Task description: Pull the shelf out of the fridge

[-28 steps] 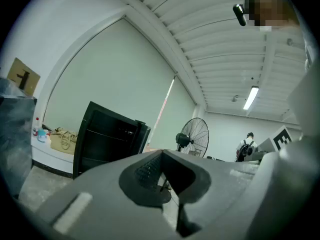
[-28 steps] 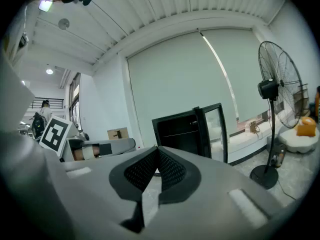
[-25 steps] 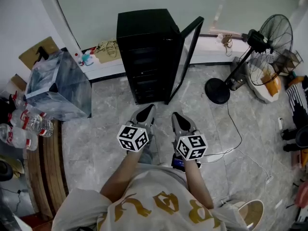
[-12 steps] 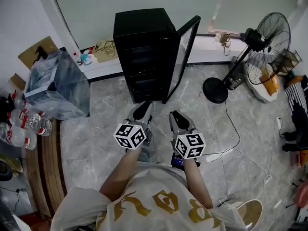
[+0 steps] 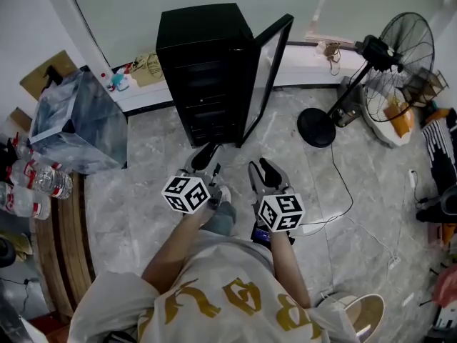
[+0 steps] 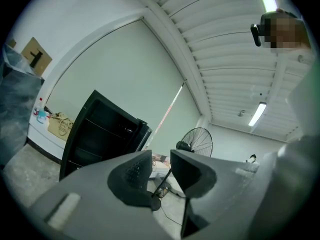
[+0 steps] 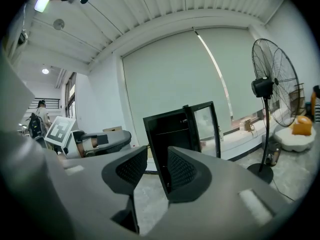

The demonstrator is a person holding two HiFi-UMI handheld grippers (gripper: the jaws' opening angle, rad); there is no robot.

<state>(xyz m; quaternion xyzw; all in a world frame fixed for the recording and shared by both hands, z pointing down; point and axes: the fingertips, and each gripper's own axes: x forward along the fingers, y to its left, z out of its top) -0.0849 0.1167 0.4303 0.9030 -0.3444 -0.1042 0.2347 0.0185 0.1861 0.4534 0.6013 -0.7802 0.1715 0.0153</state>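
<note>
- On the marble floor point(image 5: 153, 156) ahead of the person stands the black fridge point(image 5: 203, 56), its glass door point(image 5: 268, 66) swung open to the right.
- Over the last second the fridge has slid up and to the left in the head view, and both grippers have moved with it. I take this to mean the person is closing in on the open front.
- The approach is still under way: neither gripper has reached the cabinet, and both hang over bare floor just short of its base.
- The shelves point(image 5: 206, 91) sit inside the fridge as dark tiers, all still pushed in, so the pulling itself is not yet begun.
- The left gripper point(image 5: 205, 156) has its fingers point(image 6: 131, 174) a small way apart. They hold nothing, and only the distant fan point(image 6: 196, 143) and floor show through the gap.
- The right gripper point(image 5: 263, 170) also has its fingers point(image 7: 184, 173) slightly parted and empty. The fridge's front edge shows through the gap, but it is well beyond them and not touched.
- The right gripper points more squarely at the open compartment, so it seems the likelier one to reach a shelf first.
</note>
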